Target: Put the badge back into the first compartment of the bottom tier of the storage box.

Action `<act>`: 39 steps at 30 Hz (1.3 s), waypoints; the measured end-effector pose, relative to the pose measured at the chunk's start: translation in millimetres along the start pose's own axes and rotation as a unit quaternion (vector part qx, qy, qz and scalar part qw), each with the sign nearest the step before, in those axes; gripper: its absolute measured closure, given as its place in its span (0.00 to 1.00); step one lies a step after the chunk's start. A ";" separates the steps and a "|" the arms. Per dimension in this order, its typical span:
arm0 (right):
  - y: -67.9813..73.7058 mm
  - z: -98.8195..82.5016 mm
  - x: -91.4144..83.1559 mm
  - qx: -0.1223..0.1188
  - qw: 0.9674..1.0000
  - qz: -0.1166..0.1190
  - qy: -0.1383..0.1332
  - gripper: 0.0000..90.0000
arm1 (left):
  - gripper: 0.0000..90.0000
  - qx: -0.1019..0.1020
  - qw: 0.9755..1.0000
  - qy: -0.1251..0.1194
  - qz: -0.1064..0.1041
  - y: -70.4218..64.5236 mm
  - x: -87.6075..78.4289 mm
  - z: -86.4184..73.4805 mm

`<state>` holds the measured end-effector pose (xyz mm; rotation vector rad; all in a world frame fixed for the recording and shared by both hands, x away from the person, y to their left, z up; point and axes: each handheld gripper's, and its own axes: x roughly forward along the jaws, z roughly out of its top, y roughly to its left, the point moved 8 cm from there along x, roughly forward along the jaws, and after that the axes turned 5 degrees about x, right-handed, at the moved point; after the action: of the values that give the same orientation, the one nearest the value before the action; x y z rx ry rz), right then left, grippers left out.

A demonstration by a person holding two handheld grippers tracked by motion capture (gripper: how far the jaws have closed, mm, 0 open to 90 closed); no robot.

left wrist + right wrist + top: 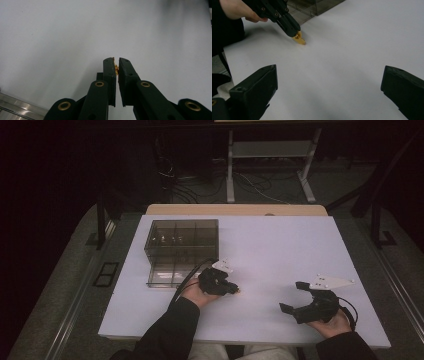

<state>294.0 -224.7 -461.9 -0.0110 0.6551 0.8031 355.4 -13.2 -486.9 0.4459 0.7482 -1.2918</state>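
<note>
My left gripper (234, 289) is near the middle of the white table top (280, 250), just right of a clear compartment box (182, 247). Its jaws are shut on a small flat brass piece (115, 67) that sticks out of the tips. In the right gripper view the same brass piece (299, 39) hangs from the left gripper (291, 28) with its lower end at the table surface. My right gripper (292, 296) rests at the front right, jaws wide open and nothing between them; in its own view the right gripper (329, 85) faces bare table.
The smoky clear box (317, 6) has several compartments with small items inside, too dim to identify. A metal rail (17, 105) runs along the table's left side. Beyond the far edge are a desk frame (270, 165) and floor cables.
</note>
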 end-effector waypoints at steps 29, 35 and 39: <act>0.4 -0.4 1.1 -0.001 1.000 0.001 0.002 0.01 | 0.98 -0.045 0.998 -0.039 -0.028 5.2 -20.5 6.7; 0.3 -0.5 1.3 0.000 1.000 0.001 0.003 0.01 | 0.98 -0.044 0.997 -0.049 -0.030 3.4 -29.1 11.6; 0.6 -0.5 1.3 -0.001 1.000 0.001 0.002 0.01 | 0.98 -0.041 0.997 -0.051 -0.031 3.9 -34.9 14.1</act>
<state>294.0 -223.5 -462.9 -0.0135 0.6593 0.8051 359.4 2.3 -452.6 0.2917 0.7310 -1.3259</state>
